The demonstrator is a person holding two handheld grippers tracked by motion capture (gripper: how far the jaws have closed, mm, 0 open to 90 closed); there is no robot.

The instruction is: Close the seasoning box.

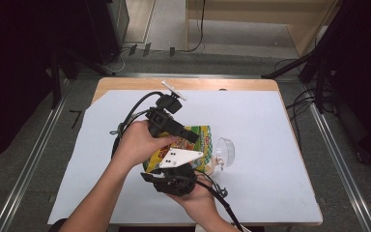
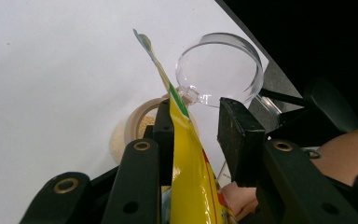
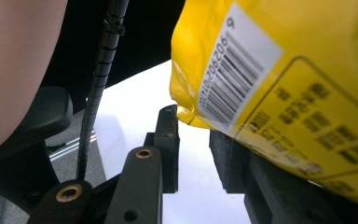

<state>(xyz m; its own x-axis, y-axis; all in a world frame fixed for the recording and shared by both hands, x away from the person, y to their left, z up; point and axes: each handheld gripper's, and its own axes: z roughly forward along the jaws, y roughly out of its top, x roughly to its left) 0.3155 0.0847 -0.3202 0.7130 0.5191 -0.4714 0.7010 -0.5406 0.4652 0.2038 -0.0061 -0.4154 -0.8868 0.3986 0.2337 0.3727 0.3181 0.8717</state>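
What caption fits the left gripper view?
Yellow bag edge between the left gripper's fingers, above an open jar with clear lid.

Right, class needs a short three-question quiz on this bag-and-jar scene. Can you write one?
1. True or false: the clear lid of the jar is shut.
2. The bag between the hand-held grippers is mainly: A red, B yellow, C blue.
3. In the right gripper view, what black-and-white printed mark shows on the bag?

Key: 1 false, the lid stands flipped open. 2 B. 3 a barcode.
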